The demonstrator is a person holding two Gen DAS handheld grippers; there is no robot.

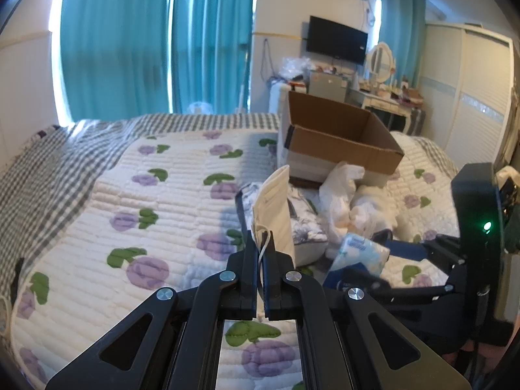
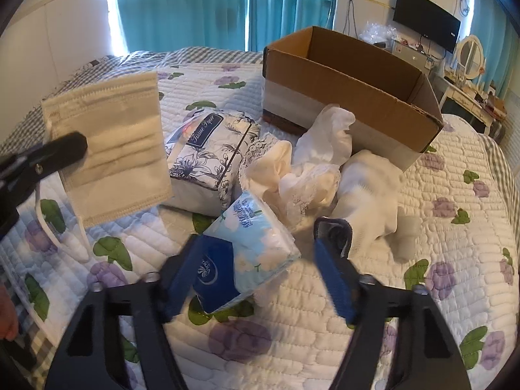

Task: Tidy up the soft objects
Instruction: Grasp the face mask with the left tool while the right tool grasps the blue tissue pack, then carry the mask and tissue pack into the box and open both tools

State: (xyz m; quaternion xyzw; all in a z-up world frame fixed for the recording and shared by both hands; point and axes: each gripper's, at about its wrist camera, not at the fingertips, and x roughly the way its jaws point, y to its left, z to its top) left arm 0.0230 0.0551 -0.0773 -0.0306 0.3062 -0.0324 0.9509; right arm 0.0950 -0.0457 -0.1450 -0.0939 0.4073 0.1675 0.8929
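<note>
The left gripper (image 1: 261, 243) is pinched together on the edge and ear loop of a pale face mask (image 1: 274, 208), which hangs lifted clear of the bed. The right gripper (image 2: 260, 247) stands with its fingers wide apart, low over the pile, a small light-blue tissue pack (image 2: 260, 237) lying between them and against the left finger — not yet squeezed.

The hold on the mask looks thin; I'd guess a quick swing toward the cardboard box (image 2: 351, 97) could let it slip out, or the dangling loop could snag on the box's rim. The small pack is slick plastic and sits off-centre, so a closing pinch may squirt it sideways or drag the dark blue pack (image 2: 211, 276) under it along. The two tools are also near each other, and could knock together.

The rest of the pile — a floral tissue pack (image 2: 208, 159) and crumpled white cloths (image 2: 312, 165) — lies just in front of the open box. All sits on a white quilt (image 1: 162, 195) printed with purple flowers, over a grey checked sheet. Teal curtains (image 1: 146, 42) hang behind; a wall television (image 1: 336, 39), a dressing table and a white wardrobe stand beyond.
</note>
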